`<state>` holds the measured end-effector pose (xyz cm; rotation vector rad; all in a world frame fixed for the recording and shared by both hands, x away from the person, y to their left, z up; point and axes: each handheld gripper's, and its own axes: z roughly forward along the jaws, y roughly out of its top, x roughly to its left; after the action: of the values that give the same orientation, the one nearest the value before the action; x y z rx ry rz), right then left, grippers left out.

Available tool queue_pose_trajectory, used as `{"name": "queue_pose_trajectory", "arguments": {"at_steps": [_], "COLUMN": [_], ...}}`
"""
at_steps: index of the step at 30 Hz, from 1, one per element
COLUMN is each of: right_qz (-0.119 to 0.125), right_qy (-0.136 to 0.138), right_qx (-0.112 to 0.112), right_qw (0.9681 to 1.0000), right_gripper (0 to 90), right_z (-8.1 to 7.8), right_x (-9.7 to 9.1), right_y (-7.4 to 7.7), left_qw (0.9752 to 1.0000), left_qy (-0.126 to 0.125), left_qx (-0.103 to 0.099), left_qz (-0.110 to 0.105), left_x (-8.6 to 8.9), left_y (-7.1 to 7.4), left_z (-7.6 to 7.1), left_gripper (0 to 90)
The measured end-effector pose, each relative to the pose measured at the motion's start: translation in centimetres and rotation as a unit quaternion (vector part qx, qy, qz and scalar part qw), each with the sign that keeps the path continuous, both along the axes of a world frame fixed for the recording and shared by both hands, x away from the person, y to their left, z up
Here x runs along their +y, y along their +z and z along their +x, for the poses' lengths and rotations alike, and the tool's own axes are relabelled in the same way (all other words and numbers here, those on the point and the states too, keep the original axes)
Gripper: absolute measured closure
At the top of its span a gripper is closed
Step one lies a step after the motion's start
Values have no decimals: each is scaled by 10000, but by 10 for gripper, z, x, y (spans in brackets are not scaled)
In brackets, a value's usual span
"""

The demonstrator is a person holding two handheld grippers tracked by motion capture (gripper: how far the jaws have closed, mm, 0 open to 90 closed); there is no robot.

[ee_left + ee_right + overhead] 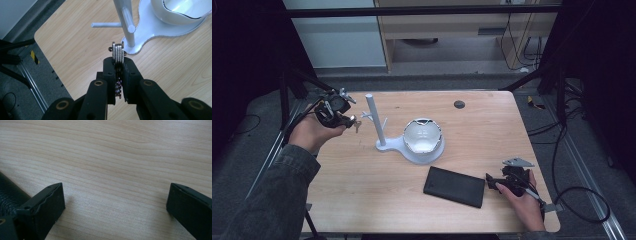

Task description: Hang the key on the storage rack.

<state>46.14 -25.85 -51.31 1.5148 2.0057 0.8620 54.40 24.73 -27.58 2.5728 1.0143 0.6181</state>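
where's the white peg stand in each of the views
High view: the white peg stand rises left of centre on the table, its base joined to the white bowl, with the left gripper and its keys just to its left.
Left gripper view: the stand's post is at the top, right of centre, above the keys clamped in the jaws.
Right gripper view: bare wood and a black wallet at the left edge.
Shared landmark: the wooden table.

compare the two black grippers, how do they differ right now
The left gripper has its jaws shut on a bunch of silver keys; the right gripper has its jaws wide apart with bare wood between them. The left gripper is held up beside the white peg stand; the right gripper sits low at the wooden table, next to the black leather wallet. Both are black, two-jawed and hand-held.
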Motion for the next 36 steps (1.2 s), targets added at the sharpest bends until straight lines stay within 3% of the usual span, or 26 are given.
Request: {"name": "queue_pose_trajectory", "arguments": {"at_steps": [17,36], "right_qz": [-9,-8], "right_qy": [43,63], "right_qx": [2,-14], "right_qw": [10000,10000], "right_gripper": [21,21], "right_z": [0,-1], "right_x": [0,0], "right_y": [0,0], "left_qw": [9999,10000], "left_qy": [-67,-57], "left_qx": [-92,-10], "left_qz": [-66,-52], "left_x": [-11,-16], "left_y": [13,11], "left_z": [3,7], "left_gripper": [822,822]}}
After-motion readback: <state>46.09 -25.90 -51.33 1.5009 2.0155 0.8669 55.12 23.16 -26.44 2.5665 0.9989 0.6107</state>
